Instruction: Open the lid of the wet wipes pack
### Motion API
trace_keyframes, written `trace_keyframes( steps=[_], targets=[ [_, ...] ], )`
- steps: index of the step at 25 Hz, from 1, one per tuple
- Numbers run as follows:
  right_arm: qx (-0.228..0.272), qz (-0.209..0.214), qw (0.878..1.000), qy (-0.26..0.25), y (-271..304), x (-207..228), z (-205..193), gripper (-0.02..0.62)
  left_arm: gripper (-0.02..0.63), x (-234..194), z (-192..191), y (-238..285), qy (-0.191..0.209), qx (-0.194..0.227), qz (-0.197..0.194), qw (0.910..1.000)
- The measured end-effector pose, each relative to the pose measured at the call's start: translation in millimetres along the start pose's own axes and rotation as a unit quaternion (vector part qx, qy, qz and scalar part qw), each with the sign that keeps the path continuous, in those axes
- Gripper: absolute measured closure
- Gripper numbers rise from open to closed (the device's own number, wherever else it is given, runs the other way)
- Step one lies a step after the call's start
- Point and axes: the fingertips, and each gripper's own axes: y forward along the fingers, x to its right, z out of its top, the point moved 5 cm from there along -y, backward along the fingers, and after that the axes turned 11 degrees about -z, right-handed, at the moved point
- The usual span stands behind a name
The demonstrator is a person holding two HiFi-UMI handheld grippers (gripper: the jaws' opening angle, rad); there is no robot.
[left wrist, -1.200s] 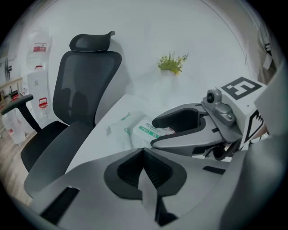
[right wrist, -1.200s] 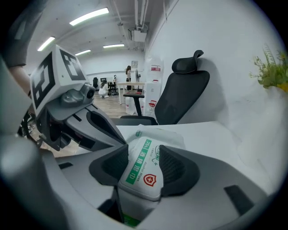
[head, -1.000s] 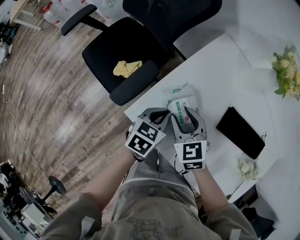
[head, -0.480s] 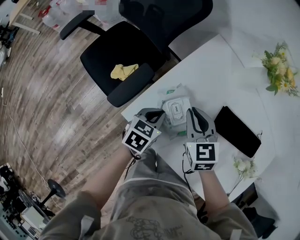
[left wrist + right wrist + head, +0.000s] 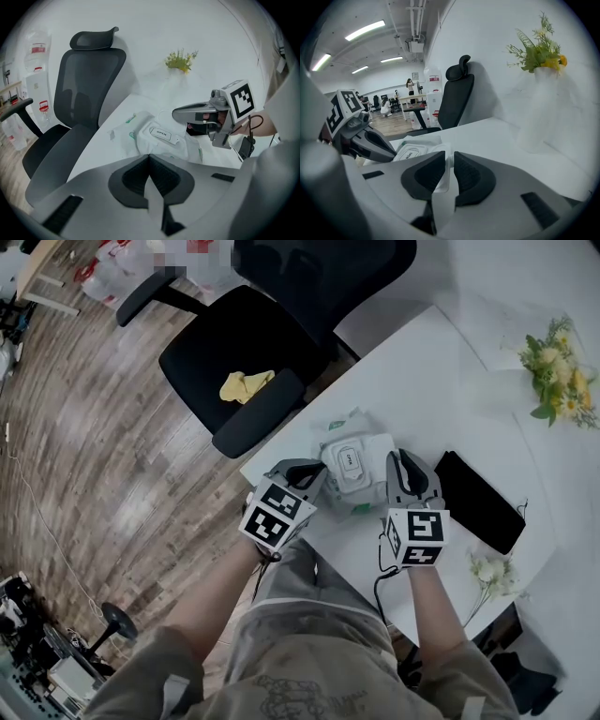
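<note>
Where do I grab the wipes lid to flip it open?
Probably by the edge of the lid nearest its OPEN label. It lies flat and shut on top of the wet wipes pack, so come in low from the side, slip a jaw tip under that lip and lift. The left hand-held gripper seems to pinch the pack's near edge, which should steady it.

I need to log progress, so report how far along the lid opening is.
Done: the left hand-held gripper is closed at the near edge of the wet wipes pack, apparently steadying it. In hand: the right hand-held gripper has a white edge of the pack between its jaws, which are opening slightly. Left: the lid marked OPEN lies flat and shut, not yet lifted.
</note>
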Motion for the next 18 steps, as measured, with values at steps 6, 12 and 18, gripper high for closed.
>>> trace_keyframes(
  steps=[6, 12, 18],
  targets=[
    [-0.039, 0.015, 0.999, 0.026, 20.1, 1.5, -17.9, 0.514, 0.589, -0.8, -0.3, 0.2, 0.005, 0.006, -0.006, 1.0],
    [-0.053, 0.03, 0.998, 0.033, 23.4, 0.9, -16.9, 0.522, 0.589, -1.4, -1.1, -0.1, 0.007, 0.008, 0.0, 0.9999],
    [-0.028, 0.04, 0.996, 0.075, 0.0, 10.2, 16.0, 0.538, 0.589, 6.2, 11.0, -16.7, 0.012, 0.006, 0.013, 0.9998]
  ],
)
